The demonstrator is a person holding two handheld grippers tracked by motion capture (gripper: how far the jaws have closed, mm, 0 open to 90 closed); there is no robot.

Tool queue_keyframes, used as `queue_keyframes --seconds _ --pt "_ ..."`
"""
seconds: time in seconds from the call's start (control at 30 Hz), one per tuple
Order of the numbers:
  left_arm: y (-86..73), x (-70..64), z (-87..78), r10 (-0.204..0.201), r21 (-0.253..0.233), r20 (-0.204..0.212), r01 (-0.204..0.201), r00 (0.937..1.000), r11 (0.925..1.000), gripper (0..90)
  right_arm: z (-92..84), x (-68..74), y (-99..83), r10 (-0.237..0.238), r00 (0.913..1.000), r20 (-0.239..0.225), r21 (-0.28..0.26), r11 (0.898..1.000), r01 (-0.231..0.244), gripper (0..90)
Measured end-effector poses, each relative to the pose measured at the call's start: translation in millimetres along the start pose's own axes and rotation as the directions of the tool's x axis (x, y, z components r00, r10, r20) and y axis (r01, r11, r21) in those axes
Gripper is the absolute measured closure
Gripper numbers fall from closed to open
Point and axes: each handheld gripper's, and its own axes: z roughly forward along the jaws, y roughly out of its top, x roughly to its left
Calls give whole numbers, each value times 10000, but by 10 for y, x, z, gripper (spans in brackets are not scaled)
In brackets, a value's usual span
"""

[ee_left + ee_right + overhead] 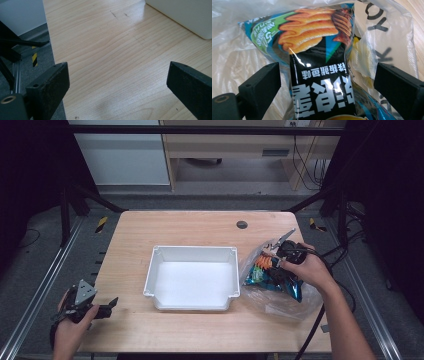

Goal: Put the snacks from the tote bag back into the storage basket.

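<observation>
while my right gripper gapes wide astride the snack bag in clear plastic bag, left gripper open, empty, near white tray.

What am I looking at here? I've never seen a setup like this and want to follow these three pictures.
There is no machine: a person at a wooden table holds a hand tool with a two-jaw claw in each hand. The high view looks down from above. It shows the left claw near the table's corner and the right claw at a clear plastic bag. Between them sits an empty white tray. The other two pictures come from cameras riding on each tool. The left claw's jaws stand open over bare wood, holding nothing. The right claw's jaws stand open on either side of a snack bag inside the clear bag, not yet closed on it.
</observation>
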Motion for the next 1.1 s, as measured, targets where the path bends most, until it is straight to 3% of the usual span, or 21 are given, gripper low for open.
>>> queue_keyframes --seconds 0.17,0.63,0.9,1.1 --pt "2 -24 15 44 46 68 -45 10000 10000 41 45 6 -18 58 10000 75 -10 10000 -58 76" --pt "4 -55 24 214 139 137 -216 9997 9997 41 274 -2 -75 102 9999 74 680 9976 -107 75" --pt "3 -61 20 225 136 197 -228 9996 9996 41 437 35 -84 -16 9999 -150 1084 9941 32 63" --pt "21 -95 31 415 125 350 -419 9985 9990 40 460 28 -100 -56 9998 -187 1122 9937 77 59"
